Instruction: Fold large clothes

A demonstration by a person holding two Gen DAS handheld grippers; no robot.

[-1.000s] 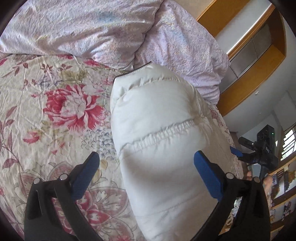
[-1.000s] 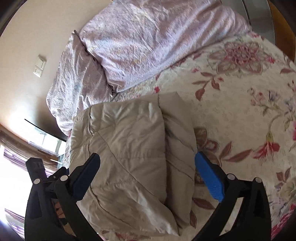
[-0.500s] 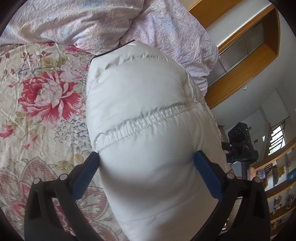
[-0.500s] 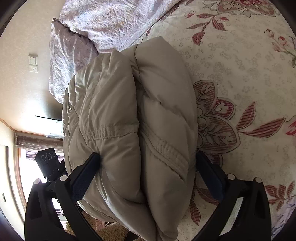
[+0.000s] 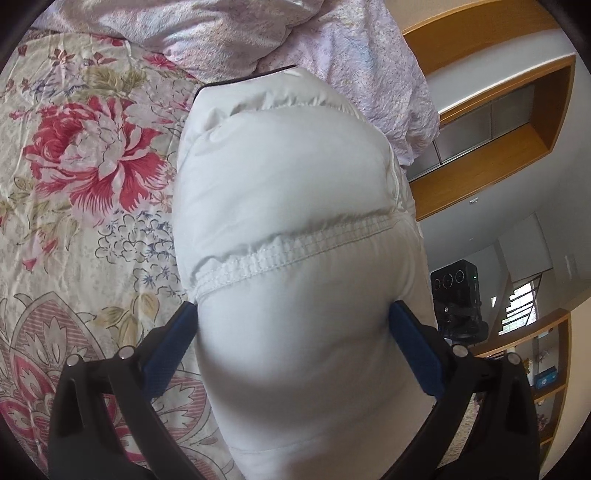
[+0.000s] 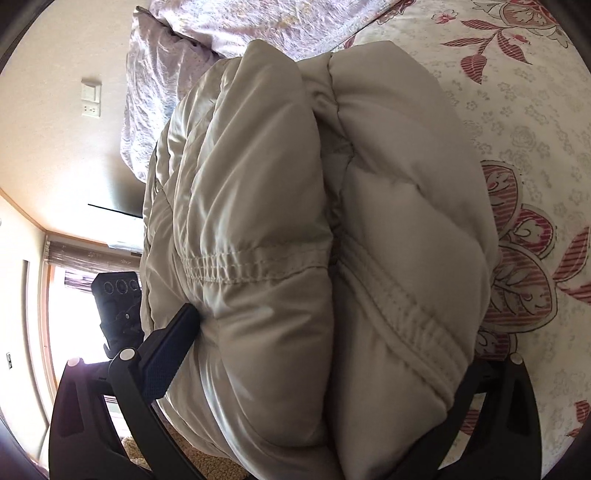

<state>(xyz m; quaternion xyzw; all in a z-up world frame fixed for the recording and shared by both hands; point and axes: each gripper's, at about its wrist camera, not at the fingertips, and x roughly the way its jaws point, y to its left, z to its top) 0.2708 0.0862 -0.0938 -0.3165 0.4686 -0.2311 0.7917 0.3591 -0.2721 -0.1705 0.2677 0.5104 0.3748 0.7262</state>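
Observation:
A folded puffy white down jacket [image 5: 291, 229] lies on the floral bedspread [image 5: 81, 192]. It fills the middle of the left wrist view, and my left gripper [image 5: 293, 332] has both blue pads pressed against its sides. In the right wrist view the same jacket [image 6: 314, 229] looks beige and shows as two thick folded layers. My right gripper [image 6: 328, 332] straddles this bundle; its left finger [image 6: 166, 347] presses into the fabric and its right finger is hidden under the jacket.
Crumpled lilac bedding [image 5: 258, 33] is piled at the head of the bed, just beyond the jacket. A black camera on a stand [image 5: 458, 299] is beside the bed, with wooden shelving [image 5: 480, 147] behind. A wall switch [image 6: 90, 98] shows in the right wrist view.
Both grippers have moved forward onto the folded jacket. Their wide-open jaws have closed in against its sides, and the jacket now fills most of both views.

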